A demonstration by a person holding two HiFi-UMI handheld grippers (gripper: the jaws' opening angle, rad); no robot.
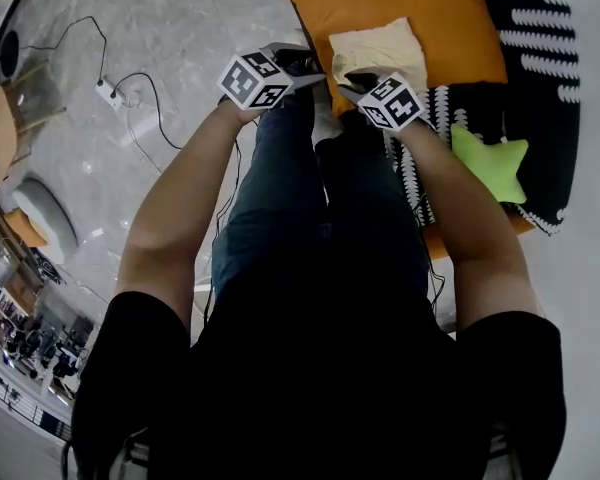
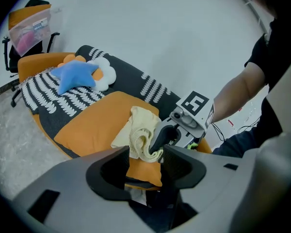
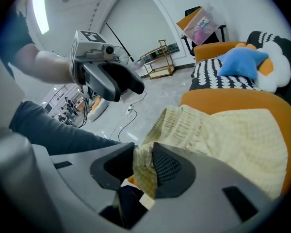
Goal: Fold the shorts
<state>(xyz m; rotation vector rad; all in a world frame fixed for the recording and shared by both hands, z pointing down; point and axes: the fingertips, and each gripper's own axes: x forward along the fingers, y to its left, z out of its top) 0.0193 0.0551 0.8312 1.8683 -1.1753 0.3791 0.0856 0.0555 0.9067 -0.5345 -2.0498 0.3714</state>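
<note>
The left gripper [image 2: 145, 163] hangs with its jaws wide and empty, just short of the flat orange cushion [image 1: 420, 8]. On that cushion lie the cream knitted shorts [image 1: 380, 53], roughly folded, their near edge pinched between the narrow jaws of the right gripper [image 3: 144, 171]. If that hand pulls away with the knit snagged on a pad, the fold would likely drag open or slide off the cushion, since nothing pins it down.

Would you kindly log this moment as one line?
left gripper: open, empty | right gripper: shut on shorts | shorts: bunched on orange cushion
</note>
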